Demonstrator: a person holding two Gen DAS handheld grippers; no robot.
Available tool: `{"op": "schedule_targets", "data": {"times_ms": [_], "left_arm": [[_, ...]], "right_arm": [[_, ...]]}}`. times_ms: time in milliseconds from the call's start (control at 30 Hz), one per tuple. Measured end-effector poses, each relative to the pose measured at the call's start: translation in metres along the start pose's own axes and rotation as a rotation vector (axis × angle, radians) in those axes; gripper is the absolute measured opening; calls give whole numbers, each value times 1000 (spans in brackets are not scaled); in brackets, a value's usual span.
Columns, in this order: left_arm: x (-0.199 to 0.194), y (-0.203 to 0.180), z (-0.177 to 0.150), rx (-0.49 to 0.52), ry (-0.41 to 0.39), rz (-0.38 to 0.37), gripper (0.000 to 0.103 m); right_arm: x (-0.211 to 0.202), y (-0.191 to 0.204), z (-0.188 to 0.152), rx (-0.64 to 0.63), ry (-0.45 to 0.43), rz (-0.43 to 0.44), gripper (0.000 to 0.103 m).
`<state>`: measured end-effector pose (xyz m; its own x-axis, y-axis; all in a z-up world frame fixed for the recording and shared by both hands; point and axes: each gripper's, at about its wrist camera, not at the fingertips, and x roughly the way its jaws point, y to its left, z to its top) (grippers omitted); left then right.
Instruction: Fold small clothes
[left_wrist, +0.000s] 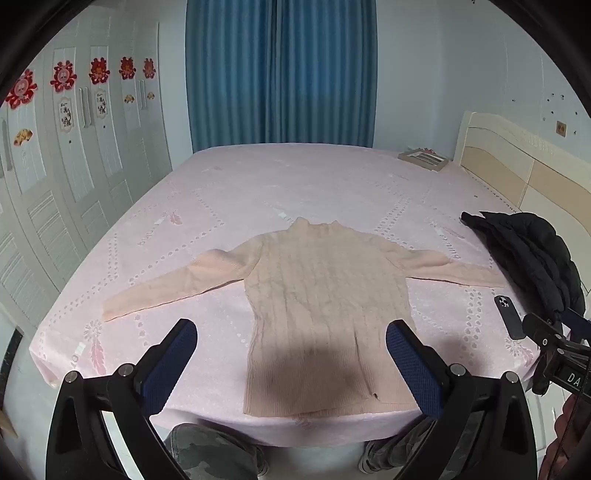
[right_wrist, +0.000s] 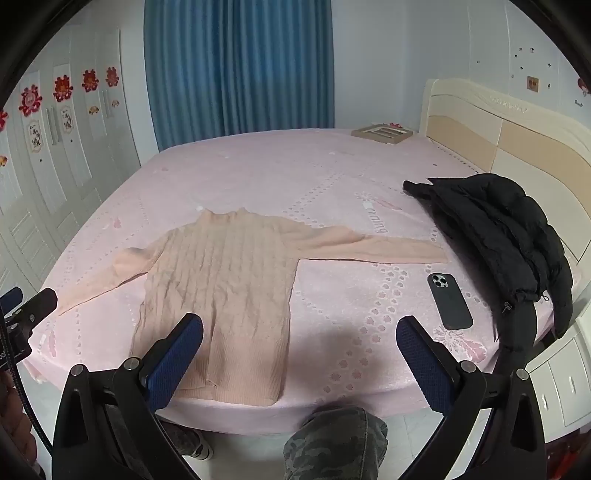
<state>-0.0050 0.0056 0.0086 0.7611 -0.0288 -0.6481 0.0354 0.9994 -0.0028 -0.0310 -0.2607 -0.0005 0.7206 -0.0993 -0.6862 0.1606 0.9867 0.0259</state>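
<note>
Sweater (left_wrist: 325, 306) first, as your left wrist camera shows it: a pale pink cable-knit one lies flat on the bed (left_wrist: 258, 184), hem at the near edge, collar pointing toward the far edge, both sleeves spread out sideways. Your left gripper (left_wrist: 291, 363) hovers above the hem with its blue pads wide apart and nothing between them; it touches no cloth. A black jacket (left_wrist: 532, 258) is heaped near the right edge of the bed, by the headboard (left_wrist: 517, 166), and a dark phone (left_wrist: 509, 316) lies just beside it, close to the sweater's right cuff. A picture frame (left_wrist: 424, 158) rests at the far right corner.

From your right wrist camera, the sweater (right_wrist: 229, 284) sits left of centre, its right sleeve stretched out toward the jacket (right_wrist: 498, 236). Your right gripper (right_wrist: 299, 360) is released too, fingers spread; its left pad (right_wrist: 173, 362) overlaps the hem in the picture, its right one stands over bare sheet. The phone (right_wrist: 448, 301) lies between sleeve and near edge. Your camouflage trousers (right_wrist: 332, 439) show below the bed's near edge.
</note>
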Motion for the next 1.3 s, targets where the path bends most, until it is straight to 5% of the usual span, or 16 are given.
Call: {"op": "schedule_targets", "data": {"times_ms": [1300], "left_arm": [[3,18,2,-53,24,-44,103]], "right_arm": [[-7,24,7,-15,-2,43,102]]}}
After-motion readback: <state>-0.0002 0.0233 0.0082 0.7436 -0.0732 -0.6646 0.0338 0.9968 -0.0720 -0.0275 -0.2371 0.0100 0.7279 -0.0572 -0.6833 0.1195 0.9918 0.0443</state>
